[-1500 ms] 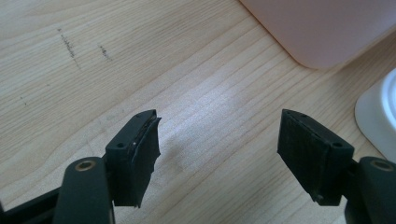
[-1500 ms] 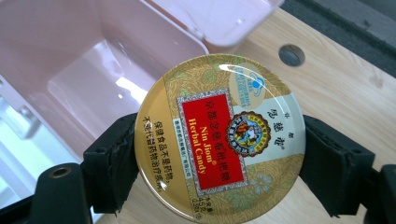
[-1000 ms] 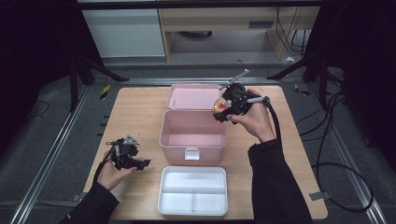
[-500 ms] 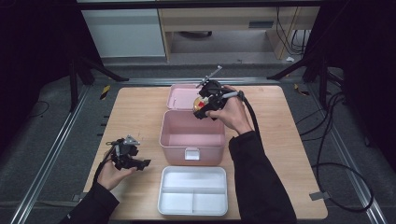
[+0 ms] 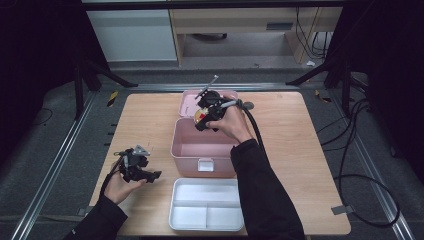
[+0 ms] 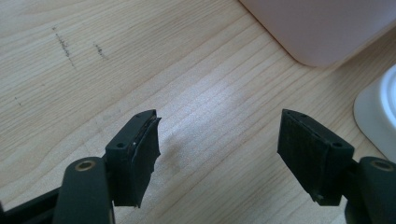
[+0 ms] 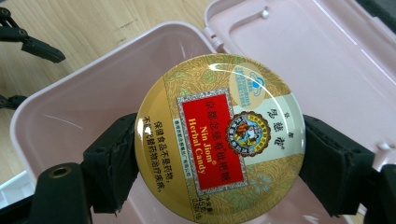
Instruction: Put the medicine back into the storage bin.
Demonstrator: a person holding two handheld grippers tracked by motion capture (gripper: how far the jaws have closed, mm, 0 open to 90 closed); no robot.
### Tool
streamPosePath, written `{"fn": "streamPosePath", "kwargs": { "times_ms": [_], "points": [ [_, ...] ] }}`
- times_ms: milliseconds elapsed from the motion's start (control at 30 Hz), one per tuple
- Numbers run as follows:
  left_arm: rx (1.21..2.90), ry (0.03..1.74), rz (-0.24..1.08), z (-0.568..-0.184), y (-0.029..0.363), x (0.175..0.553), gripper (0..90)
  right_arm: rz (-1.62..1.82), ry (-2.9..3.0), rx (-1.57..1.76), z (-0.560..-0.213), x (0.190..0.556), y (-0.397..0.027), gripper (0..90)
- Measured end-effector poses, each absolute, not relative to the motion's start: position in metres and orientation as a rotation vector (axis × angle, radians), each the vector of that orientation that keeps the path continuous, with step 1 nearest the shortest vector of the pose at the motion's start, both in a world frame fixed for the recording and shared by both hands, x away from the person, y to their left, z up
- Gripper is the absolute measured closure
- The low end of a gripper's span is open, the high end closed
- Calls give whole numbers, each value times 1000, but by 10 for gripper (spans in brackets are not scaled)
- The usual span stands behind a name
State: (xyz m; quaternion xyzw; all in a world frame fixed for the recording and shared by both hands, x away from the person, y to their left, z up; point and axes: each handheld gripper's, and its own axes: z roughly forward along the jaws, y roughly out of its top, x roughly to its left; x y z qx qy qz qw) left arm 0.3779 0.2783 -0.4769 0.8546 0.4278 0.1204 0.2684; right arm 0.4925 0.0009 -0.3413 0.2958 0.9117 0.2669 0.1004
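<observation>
Your right gripper pinches a round candy tin by its rim, one jaw on each side, and holds it above the open pink box, whose lid lies flat behind it. Your left gripper hangs with its jaws spread over bare wood, near the box's corner. The wooden table also carries a white divided tray in front of the box, with dark floor and cables all around.

Wooden table and the items resting on it.
A pink box stands mid-table, its open lid behind it; a white tray lies just in front.
</observation>
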Motion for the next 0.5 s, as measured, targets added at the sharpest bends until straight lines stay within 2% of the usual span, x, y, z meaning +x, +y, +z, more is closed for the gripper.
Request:
{"fn": "streamPosePath", "kwargs": {
  "times_ms": [500],
  "points": [
    [2309,1151,326,-478,278,378,288,703,2773,809,-376,494,21,205]
  ]
}}
